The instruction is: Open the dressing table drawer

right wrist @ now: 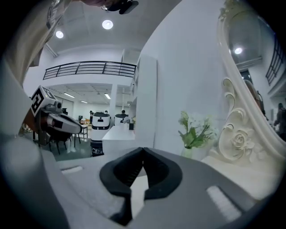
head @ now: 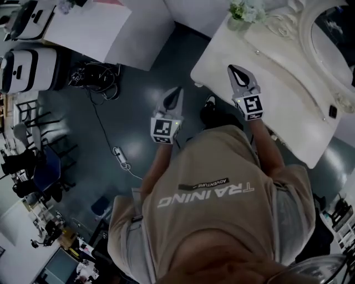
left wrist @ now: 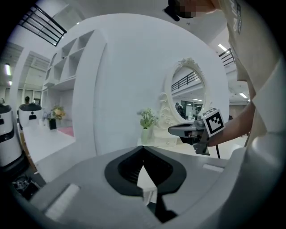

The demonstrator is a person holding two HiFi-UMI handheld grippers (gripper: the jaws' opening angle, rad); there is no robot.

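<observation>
The white dressing table [head: 222, 50] stands at the upper right of the head view, with its oval mirror [head: 333, 33] behind. I cannot make out its drawer front in any view. My right gripper [head: 234, 69] hovers over the table's near left part, jaws shut and empty [right wrist: 143, 150]. To its left, my left gripper [head: 177, 90] hangs over the dark floor beside the table's corner; its jaws meet at the tips with nothing between them [left wrist: 143, 148]. Each gripper shows in the other's view: the right gripper [left wrist: 172, 130] and the left gripper [right wrist: 82, 129].
A vase of flowers [head: 247, 10] sits at the table's far left corner, below the carved mirror frame [right wrist: 237, 138]. Cables [head: 97, 75] and a power strip [head: 119, 158] lie on the floor at left. White machines [head: 28, 69] and dark chairs [head: 33, 161] line the left side.
</observation>
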